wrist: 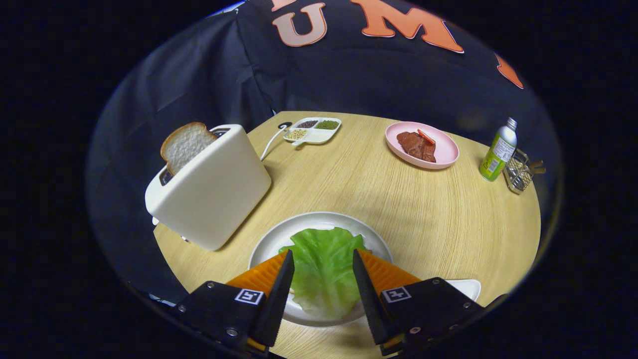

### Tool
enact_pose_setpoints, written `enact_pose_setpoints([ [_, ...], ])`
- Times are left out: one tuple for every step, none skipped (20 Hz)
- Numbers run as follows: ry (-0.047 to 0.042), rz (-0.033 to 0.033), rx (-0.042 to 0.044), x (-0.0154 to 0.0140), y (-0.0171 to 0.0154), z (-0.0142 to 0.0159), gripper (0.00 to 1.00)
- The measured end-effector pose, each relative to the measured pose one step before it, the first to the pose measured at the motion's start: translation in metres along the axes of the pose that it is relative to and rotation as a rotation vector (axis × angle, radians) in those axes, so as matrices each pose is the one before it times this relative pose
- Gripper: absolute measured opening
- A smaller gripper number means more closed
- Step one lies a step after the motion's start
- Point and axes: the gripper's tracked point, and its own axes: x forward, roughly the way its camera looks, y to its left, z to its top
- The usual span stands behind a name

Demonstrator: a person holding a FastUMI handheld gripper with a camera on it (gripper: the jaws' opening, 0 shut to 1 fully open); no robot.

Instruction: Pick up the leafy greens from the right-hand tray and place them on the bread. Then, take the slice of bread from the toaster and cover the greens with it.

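A green lettuce leaf [324,269] lies spread on a round white plate [279,237] near the table's front edge. The leaf covers whatever is under it, so I cannot make out bread there. My gripper [322,254] hovers over the plate, open, its orange-backed fingers [286,271] standing on either side of the leaf's middle without pressing it. Ahead and to the left stands a white toaster [214,192]. A slice of bread [183,144] sticks up out of its slot.
A corner of a white tray [468,286] peeks out behind the right finger. Beyond the plate are a pink plate with meat [443,144], a divided dish of beans [313,130], a green-labelled bottle [498,149] and a small wire basket [521,172]. The toaster's cord [271,139] runs toward the dish.
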Motion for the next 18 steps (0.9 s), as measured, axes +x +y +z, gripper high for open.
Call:
enact_pose_setpoints([
  [-0.00482, -0.00132, -0.00404, -0.00451, 0.00316, 0.00896, 0.76],
  [-0.00338, 0.00467, 0.00406, -0.00532, 0.00627, 0.00862, 0.79],
  [-0.00216, 0.00851, 0.00853, -0.00364, 0.0057, 0.00847, 0.85],
  [-0.00465, 0.00205, 0.00521, -0.00261, 0.00433, 0.00919, 0.86],
  [-0.00547, -0.00519, -0.00488, -0.0027, 0.00303, 0.01013, 0.9],
  [-0.00695, -0.00886, -0.00627, -0.00352, 0.00225, 0.00949, 0.91],
  [-0.00865, 0.00098, -0.00165, -0.00185, 0.00563, 0.0109, 0.93],
  [0.00117, 0.00969, 0.00577, -0.00307, 0.00823, 0.00729, 0.93],
  [0.00508, 0.01882, 0.01032, -0.00146, 0.01053, 0.00726, 0.94],
  [0.00473, 0.01603, 0.01252, -0.00201, 0.01009, 0.00757, 0.94],
  [0.00512, 0.01315, 0.0045, -0.00013, 0.0095, 0.00843, 0.95],
  [0.0112, 0.00667, -0.00584, -0.00135, 0.00736, 0.0063, 0.95],
  [-0.00301, 0.00541, -0.00406, 0.00033, 0.00678, 0.00816, 0.96],
  [-0.00031, 0.00402, -0.00817, 0.00103, 0.00762, 0.00745, 0.96],
  [0.00488, 0.00345, -0.00839, 0.00108, 0.00739, 0.00722, 0.96],
  [0.00368, 0.00676, -0.00677, 0.00147, 0.00831, 0.00546, 0.96],
  [0.01099, 0.00908, -0.00642, 0.0021, 0.00849, 0.00543, 0.96],
  [0.00871, 0.01176, -0.00432, 0.00245, 0.01128, 0.00496, 0.96],
])
